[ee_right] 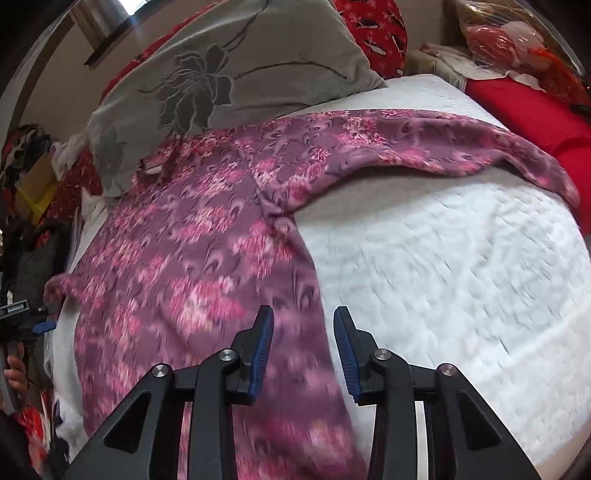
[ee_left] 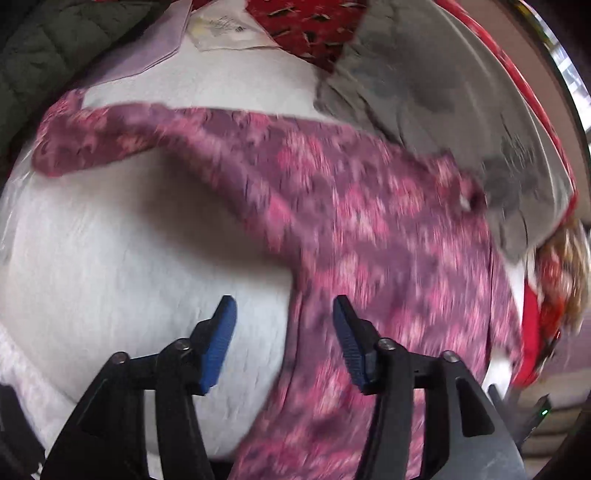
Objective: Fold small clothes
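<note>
left view: I see my left gripper point(ee_left: 284, 336) released, jaws apart, nothing pinched; it hangs over the side edge of the purple floral top point(ee_left: 351, 221).
left view, garment: spread flat on the white quilted bed point(ee_left: 110, 258); one sleeve point(ee_left: 110, 136) stretches out to frame left, body runs down under the right finger.
left view, clutter: grey flowered pillow point(ee_left: 424, 85) touches the top's far edge; red patterned cloth point(ee_left: 306, 26) and a paper sheet point(ee_left: 221, 29) further back; dark quilted jacket point(ee_left: 44, 55) at the far left. Heavy blur, fine detail not readable.
right view: my right gripper point(ee_right: 303, 343) also let go, gap narrower than the left one, pads clear of the cloth; it sits above the other side edge, hem end nearest me.
right view, garment: other sleeve point(ee_right: 480, 147) lies out to frame right across the bed point(ee_right: 443, 277); collar end lies against the pillow point(ee_right: 240, 74).
right view, edge: other gripper point(ee_right: 40, 326) and a hand point(ee_right: 14, 373) just visible at far left.
right view, clutter: red cushion point(ee_right: 528, 122) near the sleeve tip.
progress: I judge layout done, garment opened and flattened; no fold visible yet.
left to do: both sleeves in, sides over, then hem to collar; other small clothes, if any, I cannot tell from here.
</note>
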The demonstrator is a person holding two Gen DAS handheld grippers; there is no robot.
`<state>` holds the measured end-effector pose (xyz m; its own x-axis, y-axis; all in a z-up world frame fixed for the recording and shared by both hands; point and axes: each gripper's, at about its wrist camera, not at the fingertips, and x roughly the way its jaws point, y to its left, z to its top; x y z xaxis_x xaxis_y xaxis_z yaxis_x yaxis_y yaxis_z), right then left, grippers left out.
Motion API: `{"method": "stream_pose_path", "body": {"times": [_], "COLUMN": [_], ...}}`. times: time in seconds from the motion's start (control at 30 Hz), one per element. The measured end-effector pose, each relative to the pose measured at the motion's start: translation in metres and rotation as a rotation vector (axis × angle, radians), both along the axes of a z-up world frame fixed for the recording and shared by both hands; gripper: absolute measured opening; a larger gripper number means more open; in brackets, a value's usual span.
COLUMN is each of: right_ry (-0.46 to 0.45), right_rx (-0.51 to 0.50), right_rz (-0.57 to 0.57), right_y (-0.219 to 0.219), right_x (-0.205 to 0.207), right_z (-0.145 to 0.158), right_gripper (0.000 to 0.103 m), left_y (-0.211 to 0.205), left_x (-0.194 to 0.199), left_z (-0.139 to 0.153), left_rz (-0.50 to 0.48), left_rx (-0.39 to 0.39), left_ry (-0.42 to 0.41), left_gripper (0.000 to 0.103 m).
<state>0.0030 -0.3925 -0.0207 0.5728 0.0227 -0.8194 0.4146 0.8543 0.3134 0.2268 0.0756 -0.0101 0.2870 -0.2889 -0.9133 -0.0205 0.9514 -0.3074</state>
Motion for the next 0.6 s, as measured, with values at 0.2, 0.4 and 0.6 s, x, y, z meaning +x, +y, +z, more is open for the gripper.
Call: {"method": "stream_pose_path", "body": {"times": [0.2, 0.4, 0.6], "right_ry": [0.038, -0.053, 0.016], "right_rx": [-0.040, -0.103, -0.075], "right_rz": [-0.023, -0.031, -0.036], "right_y": [-0.003, -0.016, -0.028], "right_x": [0.063, 0.076, 0.072], "right_z": [-0.019, -0.004, -0.012], "right_gripper": [0.040, 0.003, 0.009], "left_y": [0.004, 0.034, 0.030], "left_x": [0.048, 0.050, 0.023], "left_z": [-0.028, -0.044, -0.030], "left_rz": [0.097, 0.145, 0.117], "left_rx": [0.064, 0.120, 0.092], "left_ry": [0.043, 0.021, -0.003], "left_gripper": [0.031, 0.003, 0.005]}}
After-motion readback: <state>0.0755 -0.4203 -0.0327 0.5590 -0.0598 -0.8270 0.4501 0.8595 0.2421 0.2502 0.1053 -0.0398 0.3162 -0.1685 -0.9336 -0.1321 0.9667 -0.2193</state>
